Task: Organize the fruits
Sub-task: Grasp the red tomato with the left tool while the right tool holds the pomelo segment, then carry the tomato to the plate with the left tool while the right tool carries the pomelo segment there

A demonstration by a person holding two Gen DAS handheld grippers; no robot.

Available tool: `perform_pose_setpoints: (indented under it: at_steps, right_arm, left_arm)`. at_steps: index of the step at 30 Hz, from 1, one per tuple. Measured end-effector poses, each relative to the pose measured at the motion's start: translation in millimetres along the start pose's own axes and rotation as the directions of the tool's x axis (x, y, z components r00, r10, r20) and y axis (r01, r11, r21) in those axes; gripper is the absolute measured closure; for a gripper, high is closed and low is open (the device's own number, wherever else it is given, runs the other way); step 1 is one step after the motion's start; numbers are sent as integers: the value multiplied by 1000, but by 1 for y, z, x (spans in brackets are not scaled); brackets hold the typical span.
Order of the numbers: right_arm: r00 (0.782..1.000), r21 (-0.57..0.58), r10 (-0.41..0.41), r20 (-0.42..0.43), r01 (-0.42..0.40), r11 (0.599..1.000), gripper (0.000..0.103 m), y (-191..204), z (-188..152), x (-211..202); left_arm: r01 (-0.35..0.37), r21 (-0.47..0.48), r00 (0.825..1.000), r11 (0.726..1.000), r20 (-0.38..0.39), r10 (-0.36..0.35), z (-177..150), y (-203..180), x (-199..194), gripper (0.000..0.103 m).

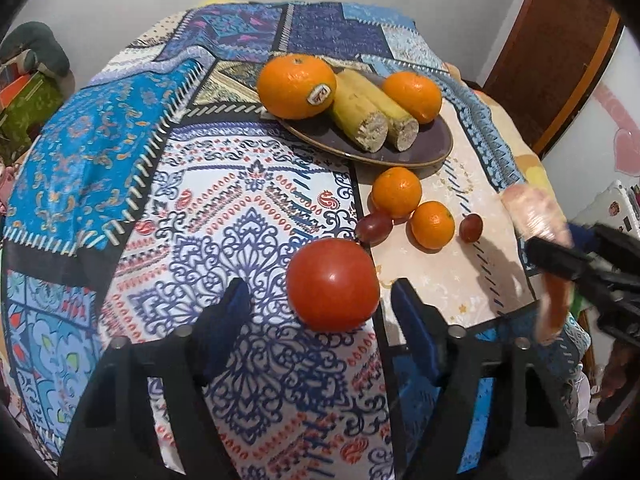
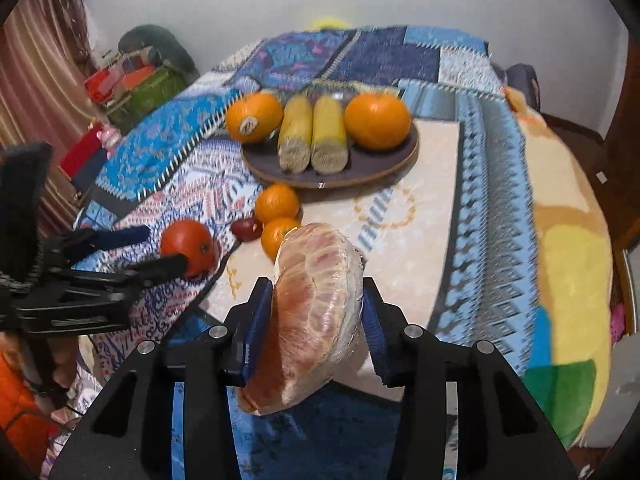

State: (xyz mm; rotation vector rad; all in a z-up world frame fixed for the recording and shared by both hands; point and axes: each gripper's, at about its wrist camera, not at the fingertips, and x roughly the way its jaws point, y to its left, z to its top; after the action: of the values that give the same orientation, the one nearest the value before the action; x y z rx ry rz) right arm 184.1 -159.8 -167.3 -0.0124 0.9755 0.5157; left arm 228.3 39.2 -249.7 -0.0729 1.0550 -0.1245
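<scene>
A dark plate [image 1: 432,148] [image 2: 384,168] holds two oranges [image 1: 296,86] [image 2: 378,120] and two yellow corn pieces [image 1: 360,108] [image 2: 312,136]. In front of it lie two small tangerines [image 1: 396,192] [image 2: 277,203] and two red grapes [image 1: 374,226] [image 2: 246,229]. A red tomato [image 1: 333,284] [image 2: 188,246] sits between the fingers of my open left gripper [image 1: 320,308] [image 2: 160,248]. My right gripper [image 2: 316,308] is shut on a plastic-wrapped pomelo wedge [image 2: 312,312] [image 1: 536,216], held above the table's near edge.
A patterned patchwork cloth [image 1: 120,184] covers the table. A bed with a colourful blanket [image 2: 568,240] lies to the right. Boxes and bags [image 2: 132,80] stand at the far left. A brown door [image 1: 556,40] is at the back right.
</scene>
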Motion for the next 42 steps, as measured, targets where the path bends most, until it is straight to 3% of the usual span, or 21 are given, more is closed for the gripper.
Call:
perform_pose_setpoints:
  at_steps: [2, 6, 13, 28, 34, 42]
  right_arm:
    - [1000, -2, -13, 18, 13, 1000, 63, -3, 4, -4]
    - [999, 11, -22, 37, 21, 1000, 63, -10, 10, -6]
    - [998, 26, -35, 59, 34, 999, 63, -20, 18, -8]
    - [991, 10, -46, 126, 45, 999, 63, -27, 51, -12]
    - [988, -10, -38, 150, 40, 999, 63, -24, 71, -6]
    - [987, -42, -21, 157, 28, 999, 63, -20, 98, 16]
  left_arm:
    - [-5, 6, 1000, 1000, -12, 6, 2, -1, 7, 36]
    - [28, 2, 999, 1000, -39, -28, 4, -3, 18, 54]
    - [20, 2, 1000, 1000, -16, -20, 6, -2, 12, 56]
    - [40, 11, 991, 999, 129, -41, 47, -5, -33, 56]
    - [62, 12, 985, 998, 158, -63, 70, -8, -31, 56]
    - [77, 25, 988, 997, 133, -80, 85, -12, -2, 56]
